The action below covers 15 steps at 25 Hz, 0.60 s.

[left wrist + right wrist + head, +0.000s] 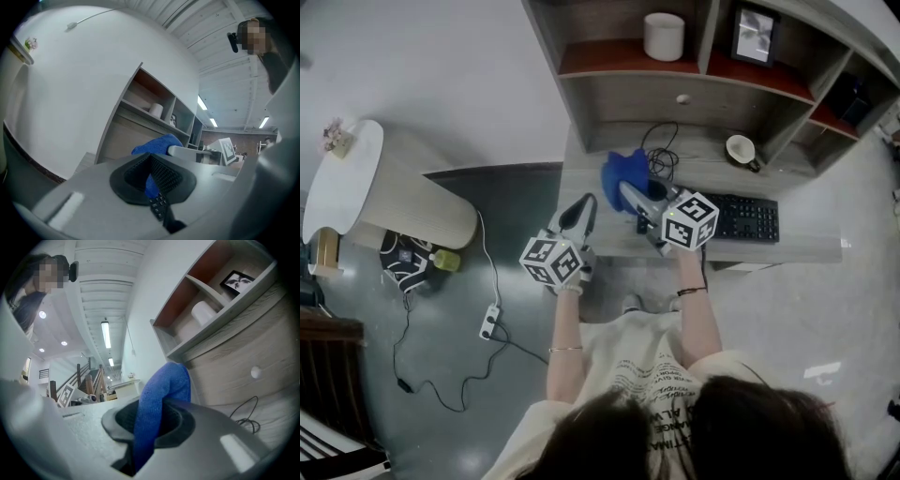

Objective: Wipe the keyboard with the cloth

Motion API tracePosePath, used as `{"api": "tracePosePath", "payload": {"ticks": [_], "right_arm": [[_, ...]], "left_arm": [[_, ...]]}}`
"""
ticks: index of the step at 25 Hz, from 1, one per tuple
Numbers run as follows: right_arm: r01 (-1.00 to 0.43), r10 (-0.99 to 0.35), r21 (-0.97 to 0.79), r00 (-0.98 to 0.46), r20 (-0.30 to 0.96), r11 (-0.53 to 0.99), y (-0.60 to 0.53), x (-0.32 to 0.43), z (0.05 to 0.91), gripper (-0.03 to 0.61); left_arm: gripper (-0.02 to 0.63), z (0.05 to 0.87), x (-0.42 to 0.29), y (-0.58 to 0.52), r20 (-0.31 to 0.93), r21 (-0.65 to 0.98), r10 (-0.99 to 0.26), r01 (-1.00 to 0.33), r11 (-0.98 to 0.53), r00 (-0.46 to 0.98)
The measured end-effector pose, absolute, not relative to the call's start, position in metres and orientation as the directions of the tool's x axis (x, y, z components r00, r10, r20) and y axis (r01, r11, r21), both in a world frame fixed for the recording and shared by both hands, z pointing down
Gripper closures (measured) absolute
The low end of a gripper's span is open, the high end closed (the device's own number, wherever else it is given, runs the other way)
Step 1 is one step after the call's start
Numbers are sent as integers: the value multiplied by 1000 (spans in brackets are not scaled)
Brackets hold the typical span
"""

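Note:
A black keyboard (748, 217) lies on the right half of the grey desk (787, 248). A blue cloth (623, 169) hangs bunched above the desk, left of the keyboard, with my right gripper (626, 190) shut on it. In the right gripper view the cloth (164, 385) runs up between the pads of the right gripper (152, 413). My left gripper (586, 202) hovers by the desk's left front edge, jaws together and holding nothing. In the left gripper view, the cloth (157, 143) and some keyboard keys (158, 204) show past the left gripper (151, 161).
A hutch stands over the desk with a white cylinder (664, 36) and a picture frame (755, 35) on its shelf. A mug (741, 148) and a coiled black cable (661, 155) sit behind the keyboard. A round white side table (342, 178) and a power strip (490, 322) are at the left.

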State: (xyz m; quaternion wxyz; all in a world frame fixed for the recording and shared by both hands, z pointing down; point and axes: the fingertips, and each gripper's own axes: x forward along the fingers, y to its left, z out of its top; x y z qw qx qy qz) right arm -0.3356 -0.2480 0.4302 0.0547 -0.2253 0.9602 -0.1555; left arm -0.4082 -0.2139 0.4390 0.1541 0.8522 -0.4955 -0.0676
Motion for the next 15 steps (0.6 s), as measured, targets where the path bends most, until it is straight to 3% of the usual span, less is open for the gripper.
{"api": "tracePosePath", "payload": {"ticks": [15], "right_arm": [[-427,-463,-316,-885,-46,847,-253,-335,430,521]], "left_arm": [[615,441,-405,-221,51,312,-846,-813,-491,530]]}}
